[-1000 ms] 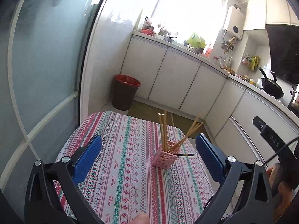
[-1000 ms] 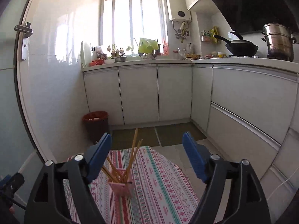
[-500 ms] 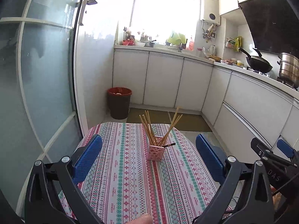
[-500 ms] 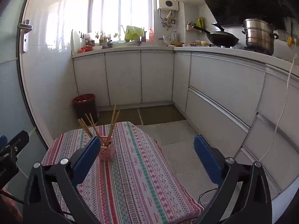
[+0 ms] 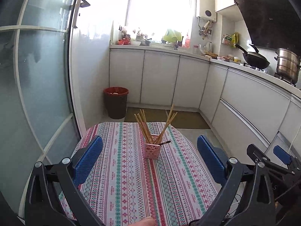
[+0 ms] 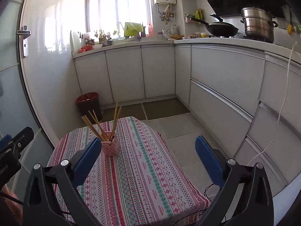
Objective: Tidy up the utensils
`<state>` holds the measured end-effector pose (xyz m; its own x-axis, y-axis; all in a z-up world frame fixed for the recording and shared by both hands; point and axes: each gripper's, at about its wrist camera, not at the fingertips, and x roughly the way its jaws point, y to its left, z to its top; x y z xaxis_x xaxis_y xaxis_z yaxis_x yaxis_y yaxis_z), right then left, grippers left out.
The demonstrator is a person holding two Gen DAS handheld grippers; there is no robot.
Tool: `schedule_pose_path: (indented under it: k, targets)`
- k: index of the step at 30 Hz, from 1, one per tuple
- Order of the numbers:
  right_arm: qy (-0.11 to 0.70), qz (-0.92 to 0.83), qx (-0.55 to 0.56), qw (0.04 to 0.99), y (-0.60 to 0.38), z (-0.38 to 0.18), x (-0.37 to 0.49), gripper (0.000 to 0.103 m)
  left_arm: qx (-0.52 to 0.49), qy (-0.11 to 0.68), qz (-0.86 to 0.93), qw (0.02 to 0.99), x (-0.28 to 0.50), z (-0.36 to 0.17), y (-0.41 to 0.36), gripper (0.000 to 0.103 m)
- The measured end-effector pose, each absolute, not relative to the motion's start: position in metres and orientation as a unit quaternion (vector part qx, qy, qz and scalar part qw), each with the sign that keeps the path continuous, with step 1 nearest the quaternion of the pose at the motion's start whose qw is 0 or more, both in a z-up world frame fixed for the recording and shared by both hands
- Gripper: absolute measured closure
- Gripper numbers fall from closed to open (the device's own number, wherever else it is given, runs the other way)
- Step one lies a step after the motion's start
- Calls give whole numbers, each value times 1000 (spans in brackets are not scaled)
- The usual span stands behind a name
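Wooden chopsticks [image 5: 145, 127] stand in pink perforated plastic holder [image 5: 152, 151]; task looks finished. Your left gripper [image 5: 149, 160] and right gripper [image 6: 148, 159] both released, empty; next, only retreat.

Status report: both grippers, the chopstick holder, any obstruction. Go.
Left gripper open, empty. Right gripper open, empty. Chopsticks upright in pink holder on striped tablecloth; one dark utensil pokes out sideways. Nothing in the way.

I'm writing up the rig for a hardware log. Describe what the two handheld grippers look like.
Both match: the left gripper and right gripper have black angular frames with silver bolt heads and two flat blue fingers with a fine dotted texture. The left one's black body shows white lettering in the right wrist view. Thin black cables trail near both.
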<state>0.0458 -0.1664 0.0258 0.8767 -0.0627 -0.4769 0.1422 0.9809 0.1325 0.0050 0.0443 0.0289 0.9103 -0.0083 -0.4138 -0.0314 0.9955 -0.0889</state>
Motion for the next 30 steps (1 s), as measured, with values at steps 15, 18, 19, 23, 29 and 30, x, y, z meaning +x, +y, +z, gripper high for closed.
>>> schedule_pose_path:
  k: [15,18,19,23,29,30]
  targets:
    - [257,-52,85,961,-170,24,53,6,-44,212,4,976,9,29,43,7]
    - [259,-50,85,961,-170,23,54,6,-44,212,4,976,9,29,42,7]
    - [259,-50,86,961,-170,23,54,6,-44,213,4,976,10,29,42,7]
    - [259,-49,85,961,-170,24,54,6,-44,212,4,976,10,30,42,7]
    - [260,-48,84,961,-170,24,55,6,-45,211,4,976,11,29,43,7]
    - [260,-48,84,961,-170,24,55,6,-46,212,5,976,11,29,43,7]
